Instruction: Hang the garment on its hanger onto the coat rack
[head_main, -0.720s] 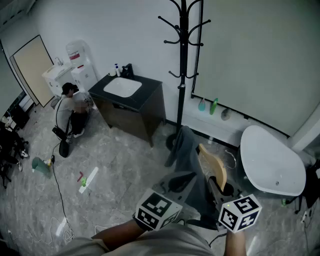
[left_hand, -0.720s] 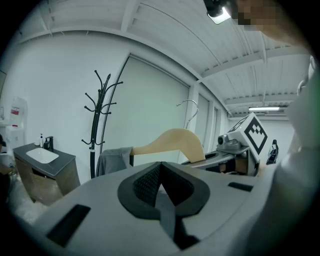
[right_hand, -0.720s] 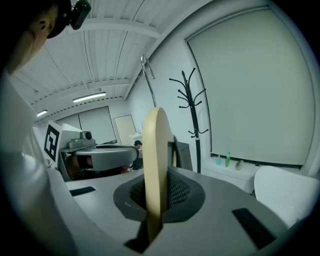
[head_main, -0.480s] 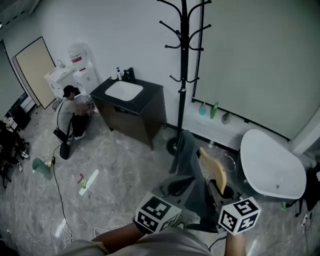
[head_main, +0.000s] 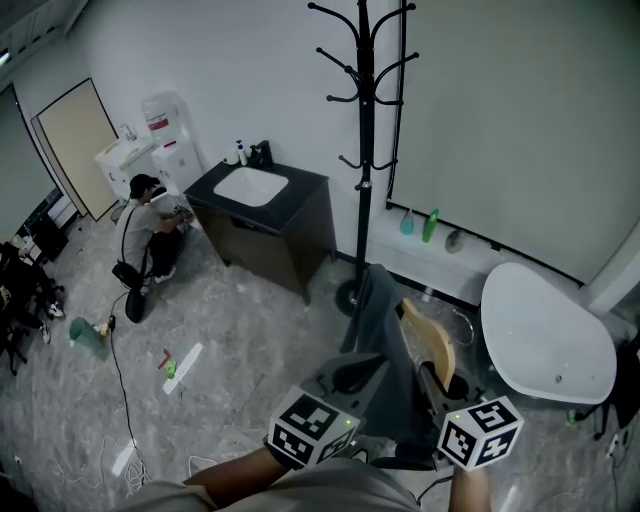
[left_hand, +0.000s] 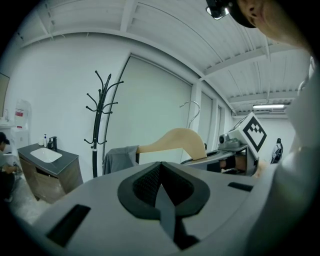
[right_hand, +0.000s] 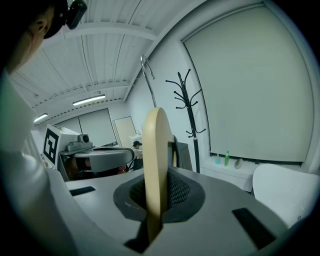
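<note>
The hanging is not yet done — the coat rack (head_main: 364, 150) stands bare, well apart at 12 o'clock from both grippers. The right gripper (right_hand: 156, 200) clamps the wooden hanger (right_hand: 156, 150) edge-on between its jaws, and the grey garment (head_main: 385, 330) drapes over the hanger's far end. The left gripper (left_hand: 160, 185) sits at 9 o'clock of it, jaws pressed together — apparently on nothing. The carry and hooking remain.

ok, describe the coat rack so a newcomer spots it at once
Start at the white back wall. Right of the dark cabinet with the white sink stands the coat rack. It alone is a tall black pole with curved hooks branching off its upper part.
</note>
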